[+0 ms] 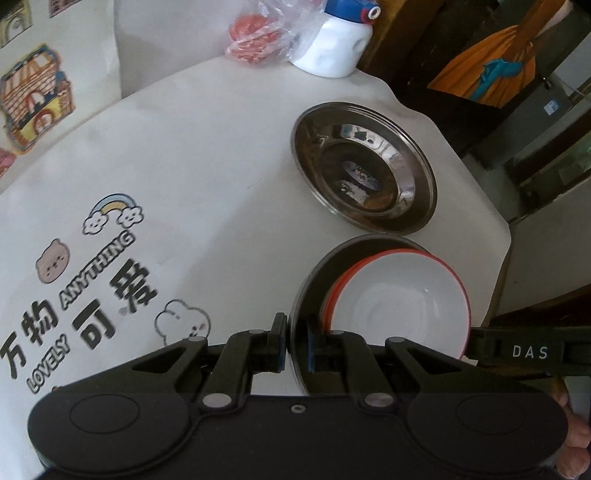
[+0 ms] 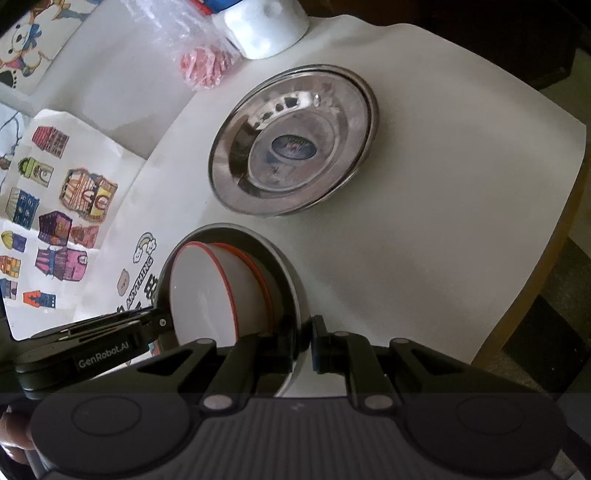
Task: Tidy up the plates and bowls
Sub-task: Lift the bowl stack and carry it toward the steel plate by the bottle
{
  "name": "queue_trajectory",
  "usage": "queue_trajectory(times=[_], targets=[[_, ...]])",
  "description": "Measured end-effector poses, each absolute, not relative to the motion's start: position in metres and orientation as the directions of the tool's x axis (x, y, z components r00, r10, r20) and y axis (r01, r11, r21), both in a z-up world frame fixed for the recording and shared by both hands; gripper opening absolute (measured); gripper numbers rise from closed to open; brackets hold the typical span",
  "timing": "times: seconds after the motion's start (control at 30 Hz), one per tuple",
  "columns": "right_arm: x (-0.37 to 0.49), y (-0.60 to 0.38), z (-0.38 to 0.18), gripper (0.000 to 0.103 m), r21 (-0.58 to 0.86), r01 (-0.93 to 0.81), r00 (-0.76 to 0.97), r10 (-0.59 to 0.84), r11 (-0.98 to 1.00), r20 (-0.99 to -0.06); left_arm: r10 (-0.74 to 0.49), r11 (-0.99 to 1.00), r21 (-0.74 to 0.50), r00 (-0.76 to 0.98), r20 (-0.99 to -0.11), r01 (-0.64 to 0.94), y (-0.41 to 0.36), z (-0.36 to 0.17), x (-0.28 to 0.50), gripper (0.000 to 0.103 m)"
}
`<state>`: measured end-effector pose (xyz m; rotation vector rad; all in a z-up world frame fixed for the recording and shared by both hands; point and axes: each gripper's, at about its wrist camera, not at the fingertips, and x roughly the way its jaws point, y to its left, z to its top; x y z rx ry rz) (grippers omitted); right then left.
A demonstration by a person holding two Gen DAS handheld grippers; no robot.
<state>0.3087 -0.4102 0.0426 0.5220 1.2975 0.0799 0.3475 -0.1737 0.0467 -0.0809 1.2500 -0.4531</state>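
Note:
A steel plate (image 1: 310,280) (image 2: 284,273) carries stacked white bowls with red rims (image 1: 402,291) (image 2: 207,288) and is held up above the table. My left gripper (image 1: 295,341) is shut on the plate's left rim. My right gripper (image 2: 304,341) is shut on its opposite rim. Each gripper shows at the edge of the other's view. A second stack of steel plates (image 1: 364,166) (image 2: 295,144) with a sticker in the middle lies on the white table (image 1: 221,147) (image 2: 443,184) just beyond.
A white jug with a blue cap (image 1: 336,44) (image 2: 264,26) and a clear bag of red things (image 1: 258,33) (image 2: 203,66) stand at the table's far edge. Cartoon prints cover the tablecloth at the left. The table's edge (image 2: 535,277) runs along the right.

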Motion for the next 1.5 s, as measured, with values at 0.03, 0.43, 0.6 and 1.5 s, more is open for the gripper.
queue_trajectory(times=[0.03, 0.43, 0.6, 1.5], targets=[[0.309, -0.412, 0.043, 0.012, 0.412, 0.233, 0.287, 0.343, 0.881, -0.895, -0.374, 0.908, -0.302, 0.239, -0.896, 0.289, -0.176, 0.046, 0.349, 0.009], [0.314, -0.430, 0.049, 0.012, 0.419, 0.250, 0.317, 0.335, 0.873, -0.887, -0.386, 0.901, -0.304, 0.255, -0.886, 0.310, -0.197, 0.051, 0.366, 0.009], [0.315, -0.436, 0.051, 0.012, 0.420, 0.258, 0.326, 0.331, 0.870, -0.886, -0.390, 0.898, -0.304, 0.255, -0.884, 0.318, -0.205, 0.053, 0.372, 0.009], [0.383, -0.470, 0.055, 0.012, 0.453, 0.313, 0.415, 0.309, 0.835, -0.856, -0.405, 0.891, -0.299, 0.303, -0.862, 0.342, -0.245, 0.069, 0.444, 0.009]])
